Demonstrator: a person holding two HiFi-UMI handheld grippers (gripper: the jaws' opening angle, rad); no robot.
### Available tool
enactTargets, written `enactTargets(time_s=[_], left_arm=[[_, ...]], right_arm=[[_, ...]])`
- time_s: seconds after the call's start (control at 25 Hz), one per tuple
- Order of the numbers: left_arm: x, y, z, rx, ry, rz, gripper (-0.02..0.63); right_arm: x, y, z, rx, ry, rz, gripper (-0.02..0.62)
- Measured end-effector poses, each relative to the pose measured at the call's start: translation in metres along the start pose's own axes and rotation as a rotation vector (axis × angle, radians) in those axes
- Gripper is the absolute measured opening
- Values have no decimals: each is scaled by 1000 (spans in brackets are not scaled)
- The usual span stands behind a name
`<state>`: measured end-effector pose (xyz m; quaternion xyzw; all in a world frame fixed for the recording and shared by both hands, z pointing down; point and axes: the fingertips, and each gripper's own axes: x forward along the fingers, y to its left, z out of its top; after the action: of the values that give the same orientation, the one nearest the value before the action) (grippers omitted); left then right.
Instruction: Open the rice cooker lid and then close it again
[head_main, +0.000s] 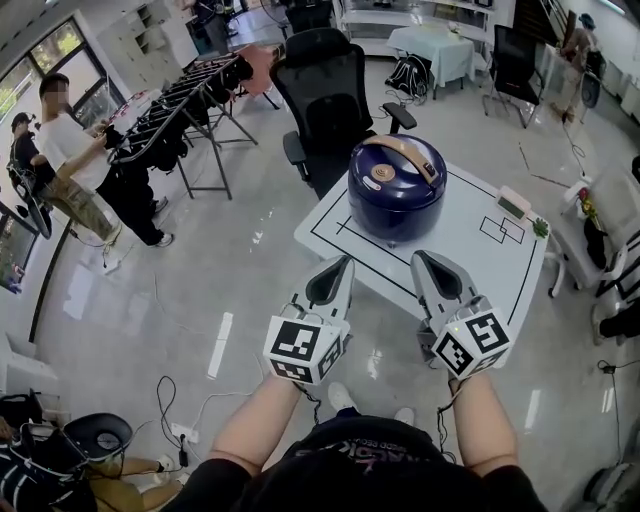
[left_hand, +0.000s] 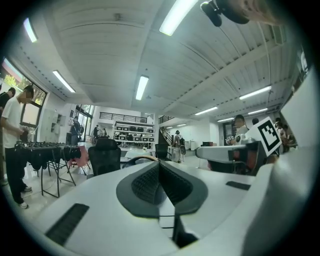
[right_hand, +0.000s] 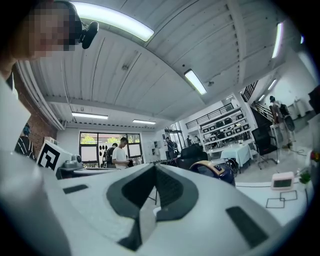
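Not yet begun, by the look of it: lid (head_main: 392, 162) down flat on the rice cooker (head_main: 396, 212), mid-way along the white table (head_main: 470, 272). Left gripper (head_main: 345, 263) and right gripper (head_main: 420, 259) both clenched on nothing, at the table's near edge, short of the cooker. Left to do: reaching, opening, closing again.

The rice cooker (head_main: 397, 195) has a glossy smooth shell; the table (head_main: 470, 215) is matt, the floor (head_main: 250, 200) shiny
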<state>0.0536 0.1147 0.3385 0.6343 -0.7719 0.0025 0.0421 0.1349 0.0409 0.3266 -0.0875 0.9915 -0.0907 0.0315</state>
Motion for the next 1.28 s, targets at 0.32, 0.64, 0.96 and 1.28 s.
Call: enactTargets(time_s=[0.32, 0.64, 0.96, 1.28], left_arm=[[7, 44, 4, 12, -2, -68, 9], [11, 62, 2, 36, 0, -116, 115], [49, 66, 0, 64, 17, -148, 300], [112, 66, 7, 88, 19, -176, 315]], right_arm=[[43, 16, -7, 15, -10, -33, 7], [62, 20, -10, -4, -19, -64, 71], [76, -18, 3, -31, -43, -129, 156], [90, -83, 19, -25, -70, -185, 163]])
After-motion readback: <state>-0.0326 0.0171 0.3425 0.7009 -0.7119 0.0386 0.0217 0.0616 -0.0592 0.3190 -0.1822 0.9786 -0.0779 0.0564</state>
